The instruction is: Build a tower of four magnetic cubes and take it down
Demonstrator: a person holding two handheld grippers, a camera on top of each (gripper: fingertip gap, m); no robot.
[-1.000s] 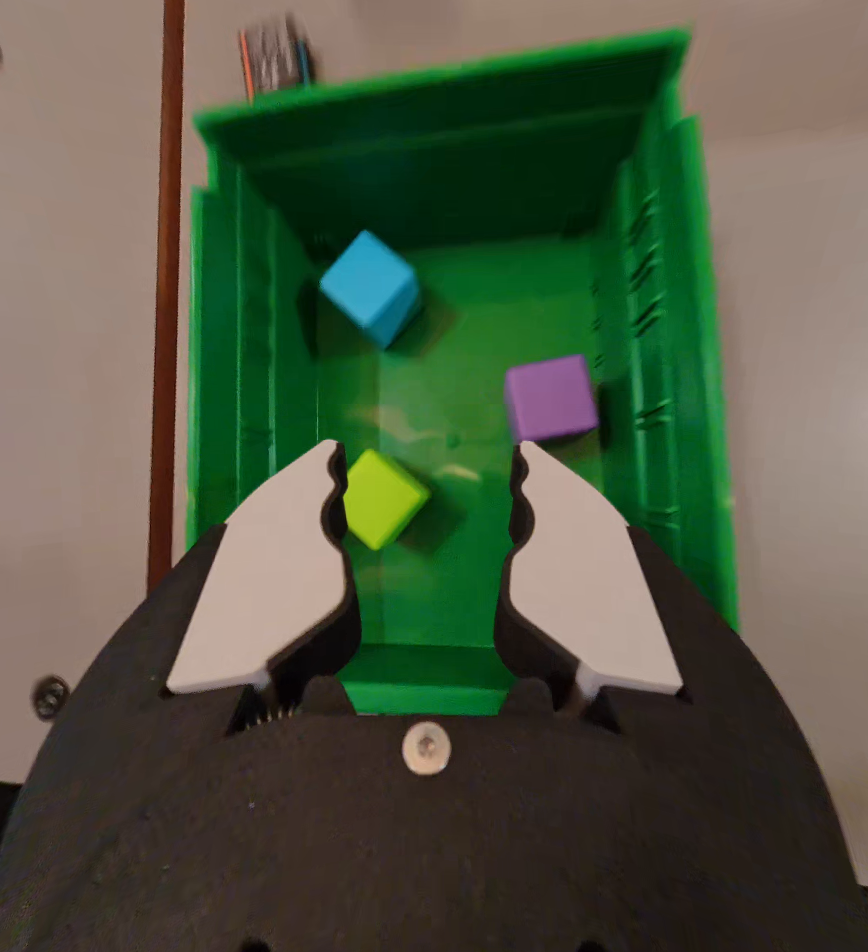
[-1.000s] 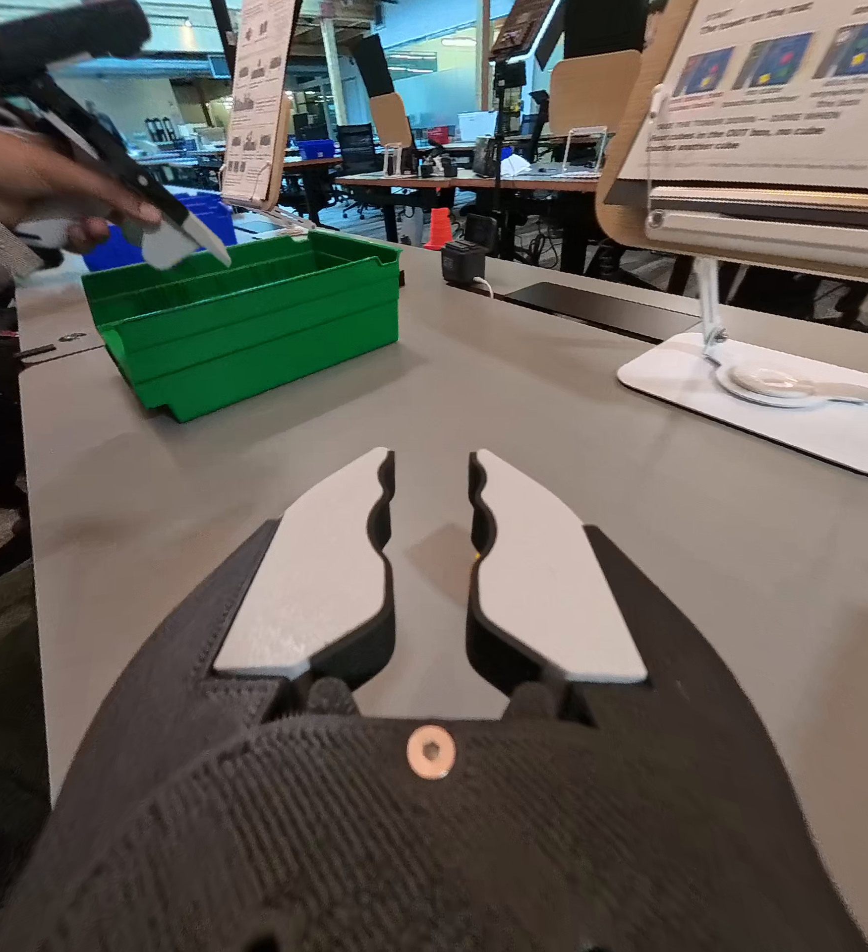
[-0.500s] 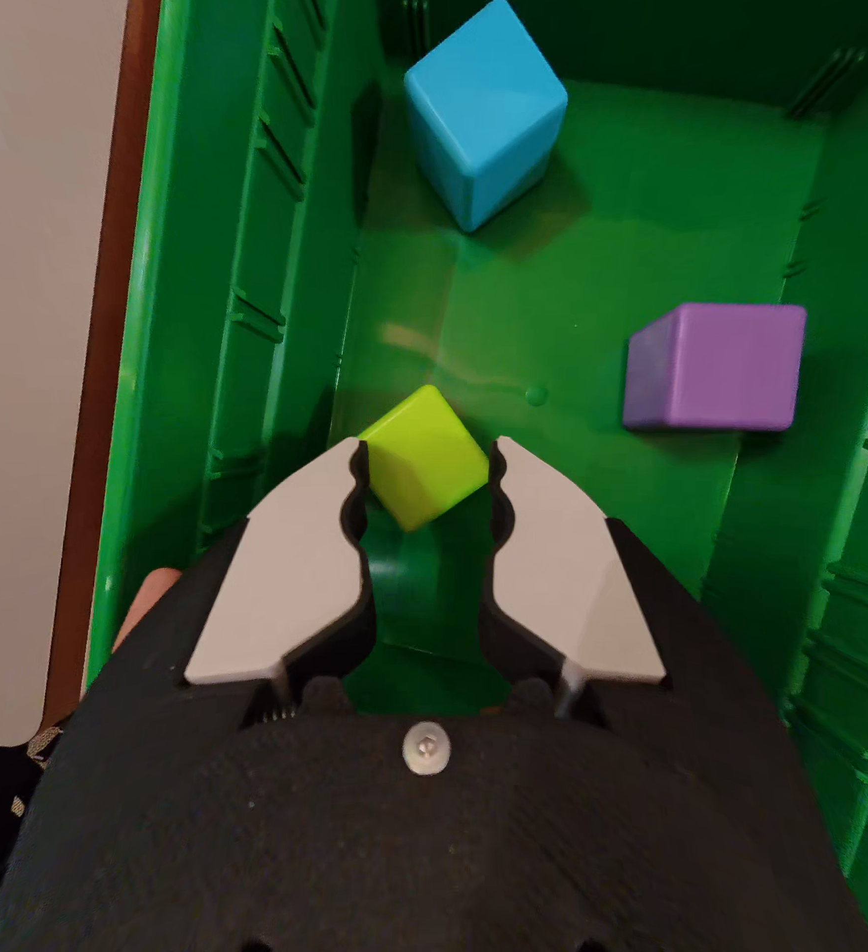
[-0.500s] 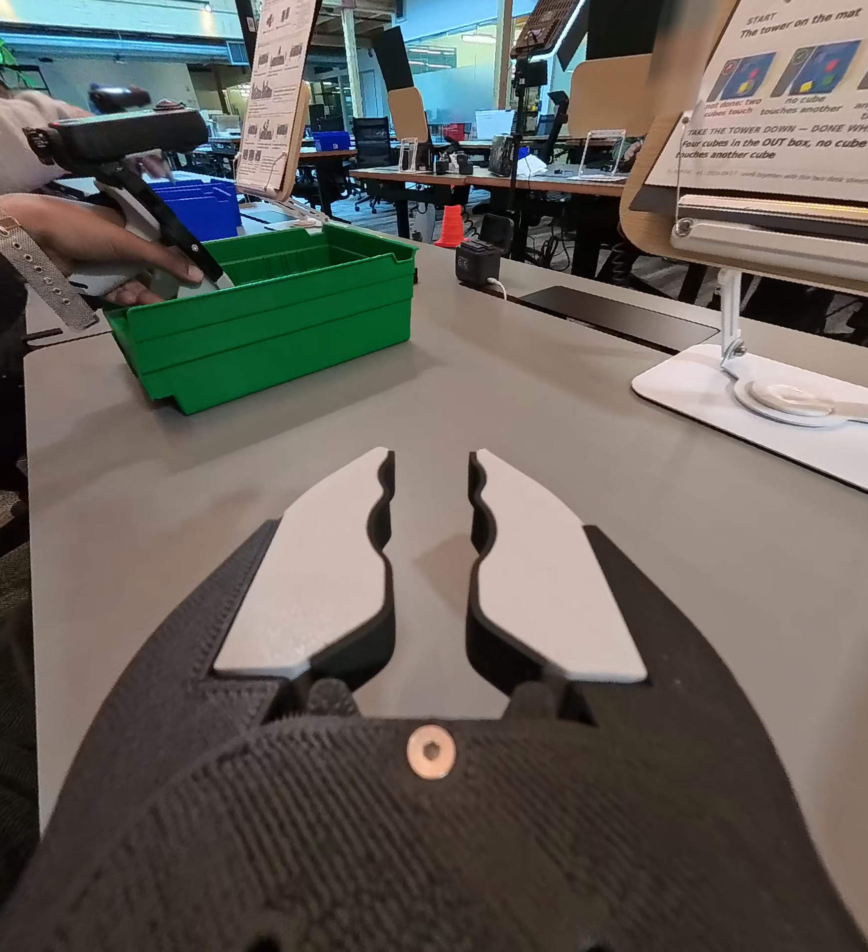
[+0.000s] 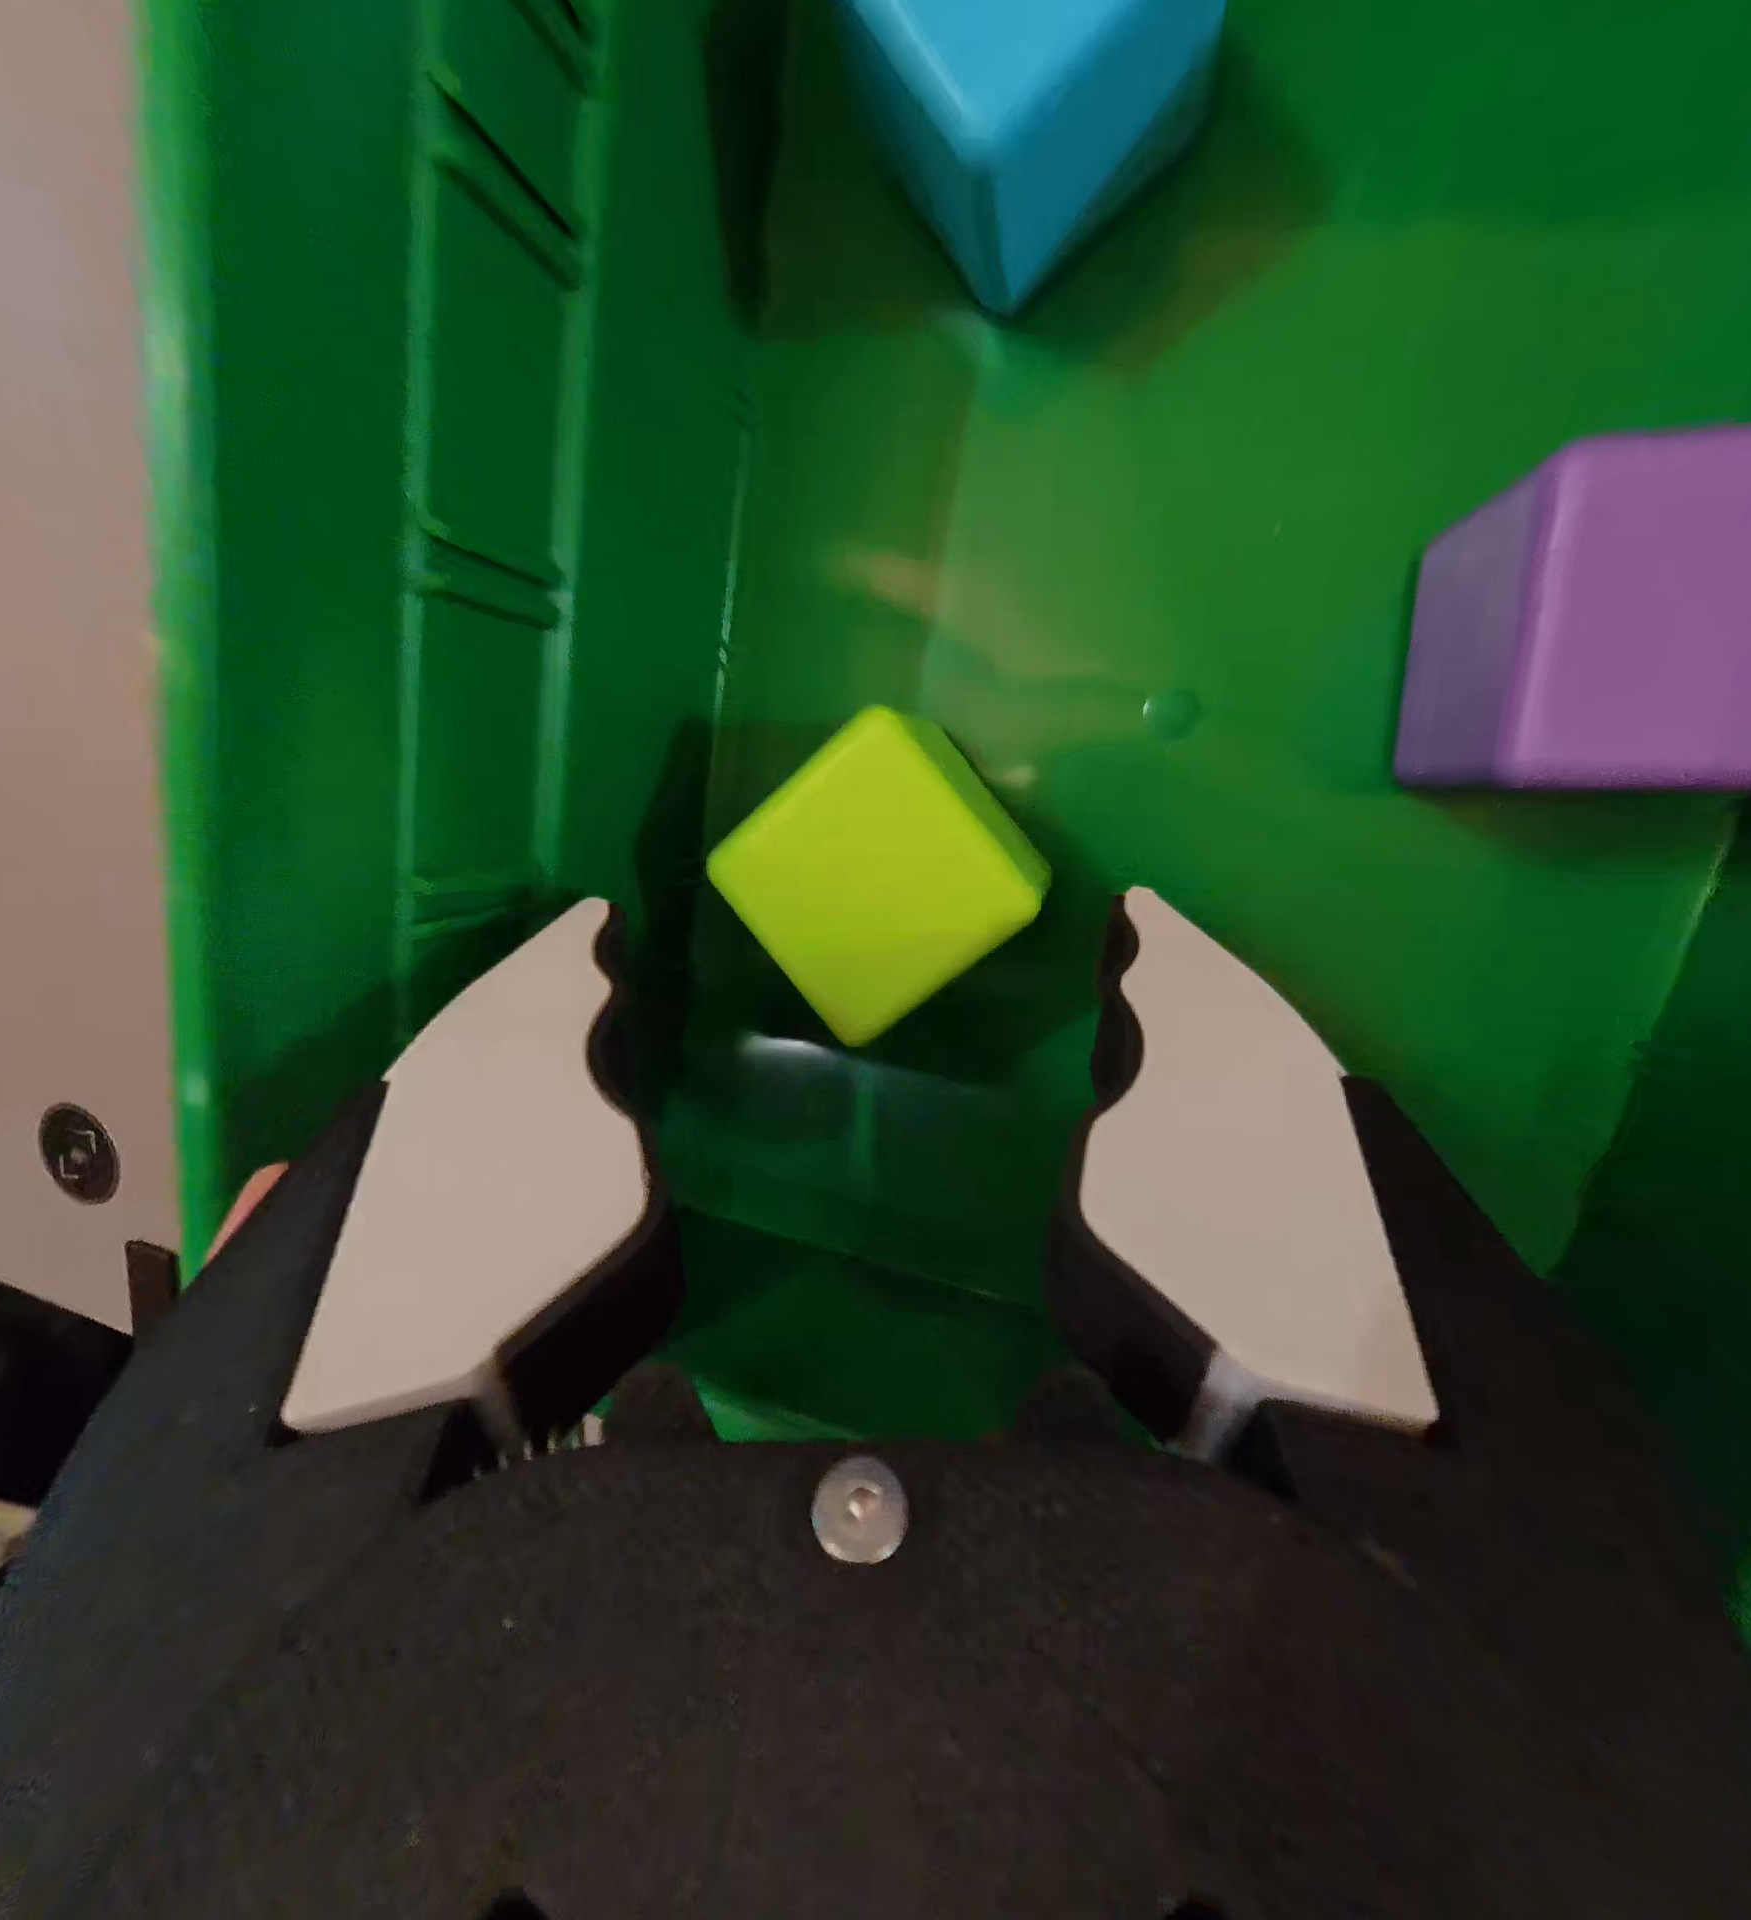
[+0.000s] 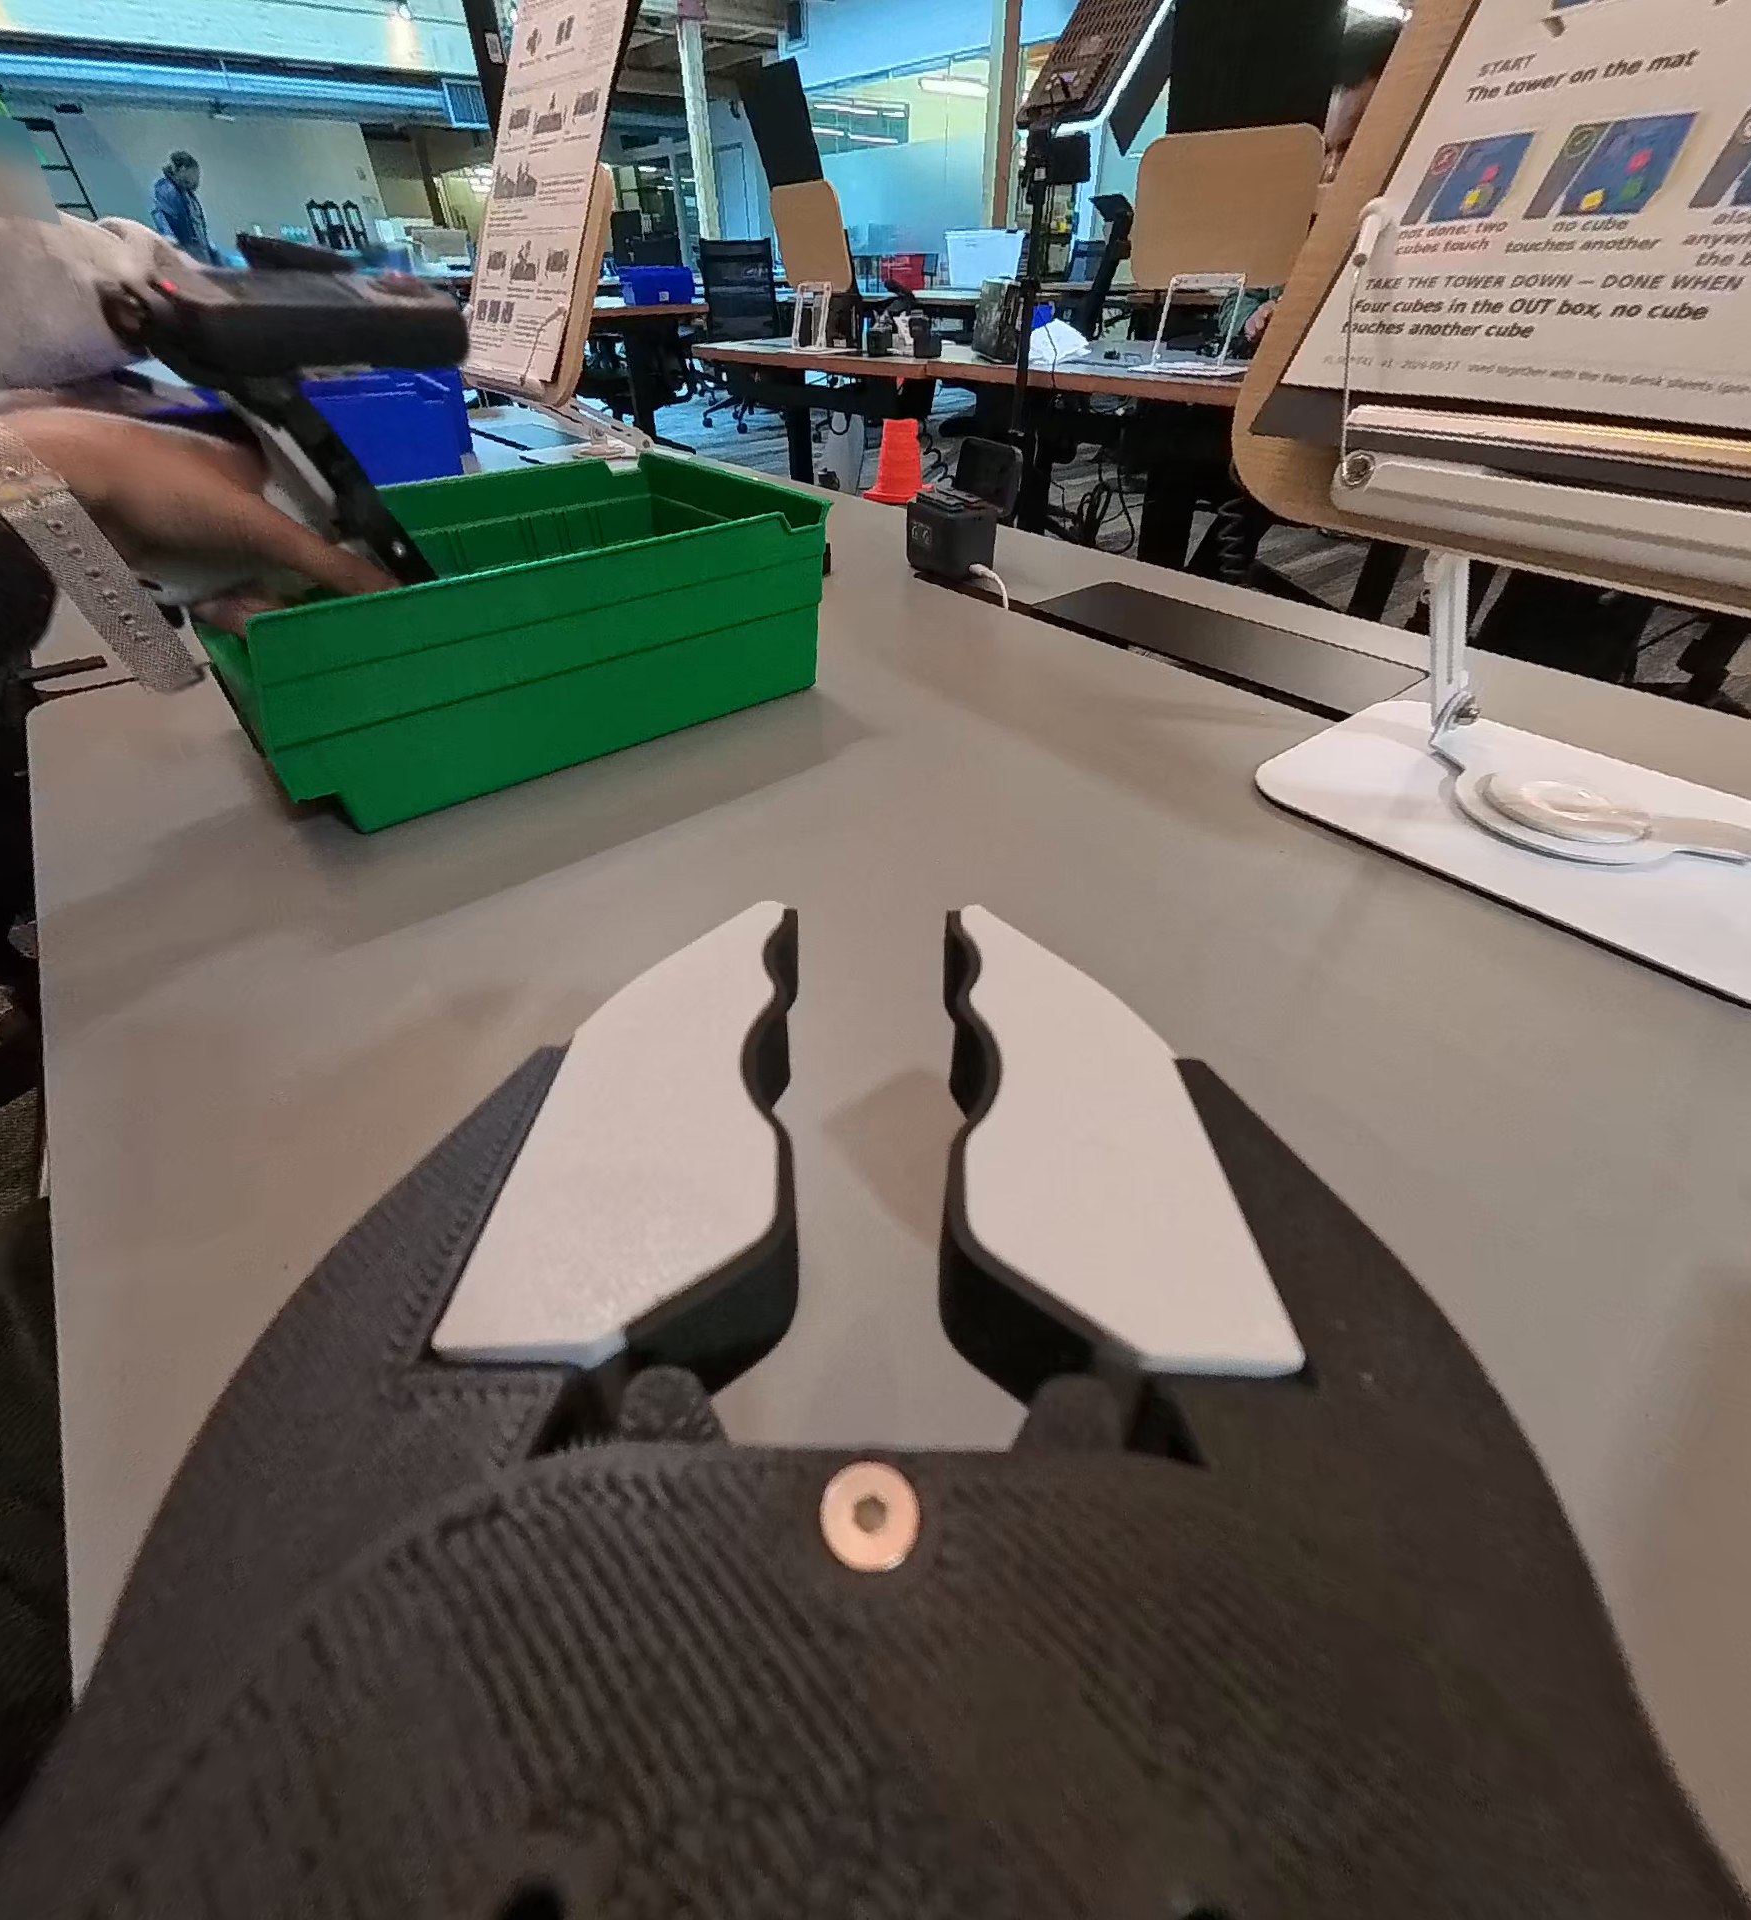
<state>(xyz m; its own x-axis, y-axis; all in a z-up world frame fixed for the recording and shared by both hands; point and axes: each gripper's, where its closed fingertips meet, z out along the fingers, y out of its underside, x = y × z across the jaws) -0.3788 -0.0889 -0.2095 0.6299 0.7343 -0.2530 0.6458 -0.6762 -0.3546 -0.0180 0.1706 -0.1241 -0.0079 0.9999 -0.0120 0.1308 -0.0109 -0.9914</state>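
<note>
Down inside the green bin (image 5: 497,436), the lime-green cube (image 5: 876,873) sat on the floor, turned corner-on, close to the left wall. The left gripper (image 5: 860,914) reached into the bin with its jaws spread wide, one fingertip on each side of the cube and neither touching it. Farther in lay a blue cube (image 5: 1027,125), and off to the right a purple cube (image 5: 1629,613), each well apart from the lime one and from one another. From the right wrist view, a person's hand (image 6: 216,520) held that gripper at the near end of the bin, which stood on a grey table (image 6: 1058,810).

The right gripper (image 6: 871,925) hovered low over bare tabletop, well away from the bin, its jaws a narrow gap apart with nothing between them. To its right stood a white stand (image 6: 1536,852) carrying a printed instruction board (image 6: 1577,229). Beyond the bin were a small black device (image 6: 954,530) and an orange cone (image 6: 897,473).
</note>
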